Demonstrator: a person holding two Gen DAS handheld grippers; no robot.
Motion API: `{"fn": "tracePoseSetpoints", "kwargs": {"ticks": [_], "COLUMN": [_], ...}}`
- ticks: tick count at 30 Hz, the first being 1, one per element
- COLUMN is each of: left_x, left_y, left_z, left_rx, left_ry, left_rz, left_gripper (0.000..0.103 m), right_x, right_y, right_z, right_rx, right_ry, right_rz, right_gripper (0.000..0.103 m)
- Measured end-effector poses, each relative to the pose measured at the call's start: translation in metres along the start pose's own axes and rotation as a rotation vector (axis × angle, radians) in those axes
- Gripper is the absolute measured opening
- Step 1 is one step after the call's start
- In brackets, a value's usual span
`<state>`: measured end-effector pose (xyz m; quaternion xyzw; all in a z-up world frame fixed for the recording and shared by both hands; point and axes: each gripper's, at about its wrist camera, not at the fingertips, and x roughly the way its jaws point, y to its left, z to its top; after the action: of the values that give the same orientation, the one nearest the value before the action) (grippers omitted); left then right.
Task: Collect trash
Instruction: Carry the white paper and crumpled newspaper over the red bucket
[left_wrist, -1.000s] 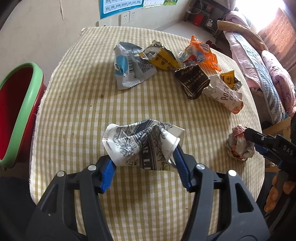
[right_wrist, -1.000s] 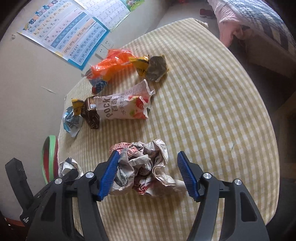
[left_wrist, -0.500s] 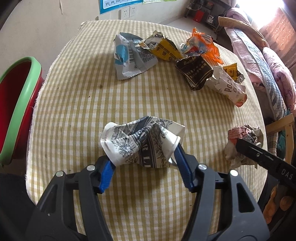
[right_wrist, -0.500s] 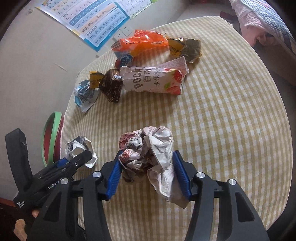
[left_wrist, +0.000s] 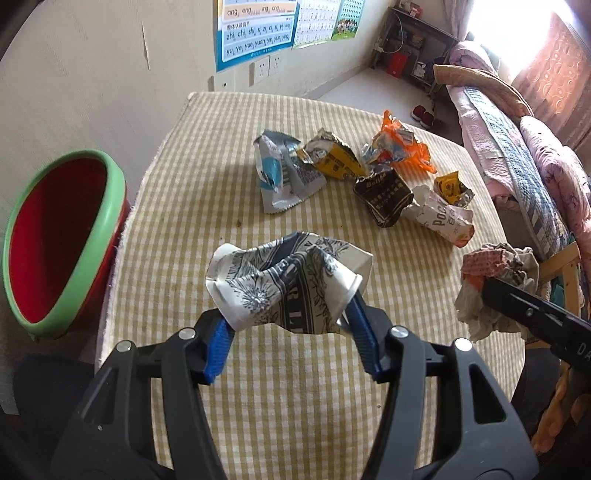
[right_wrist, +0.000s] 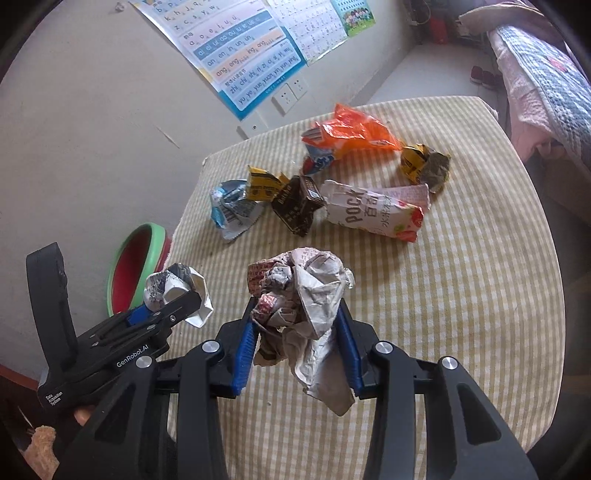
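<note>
- The left gripper (left_wrist: 291, 325) held a crushed paper cup (left_wrist: 288, 284) with a black and white print; both blue pads pressed on its sides, and the cup was above the checked tablecloth (left_wrist: 207, 206), not touching it.
- The right gripper (right_wrist: 295, 345) was closing on a crumpled ball of paper (right_wrist: 299, 295), which sat between its blue pads and hung a little below them, lifted off the cloth.
- In the left wrist view the same ball of paper (left_wrist: 495, 269) showed at the right edge, at the tip of the other tool.
- A red bin with a green rim (left_wrist: 59, 236) stood beside the table on its left side, lower than the table top.
- More trash lay in a group at the far part of the table: a silver and blue wrapper (left_wrist: 284, 173), a yellow wrapper (left_wrist: 334, 158), an orange bag (left_wrist: 399, 144), a dark brown packet (left_wrist: 384, 195), a white and pink Pocky box (left_wrist: 443, 218) and a small yellow packet (left_wrist: 452, 186).
- A blue alphabet poster (right_wrist: 236, 48) hung on the wall behind the table.
</note>
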<state>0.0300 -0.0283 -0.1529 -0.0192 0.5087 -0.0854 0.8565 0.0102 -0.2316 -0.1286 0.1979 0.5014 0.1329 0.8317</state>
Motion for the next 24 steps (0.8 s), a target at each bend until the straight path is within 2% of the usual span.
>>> {"fn": "tracePoseSetpoints", "kwargs": {"ticks": [10,24], "left_x": [-0.045,-0.090], "left_y": [0.013,0.028], "left_z": [0.006,0.017], "left_rx": [0.008,0.011], "left_ry": [-0.110,-0.249], "left_rz": [0.060,0.133], "left_gripper": [0.055,0.055], "right_x": [-0.017,-0.038], "right_y": [0.043,0.068], "right_z": [0.011,0.021], "right_rx": [-0.105,-0.163], "right_ry": [-0.055,-0.119], "right_rz": [0.024,0.029], "right_gripper": [0.040,0.040]}}
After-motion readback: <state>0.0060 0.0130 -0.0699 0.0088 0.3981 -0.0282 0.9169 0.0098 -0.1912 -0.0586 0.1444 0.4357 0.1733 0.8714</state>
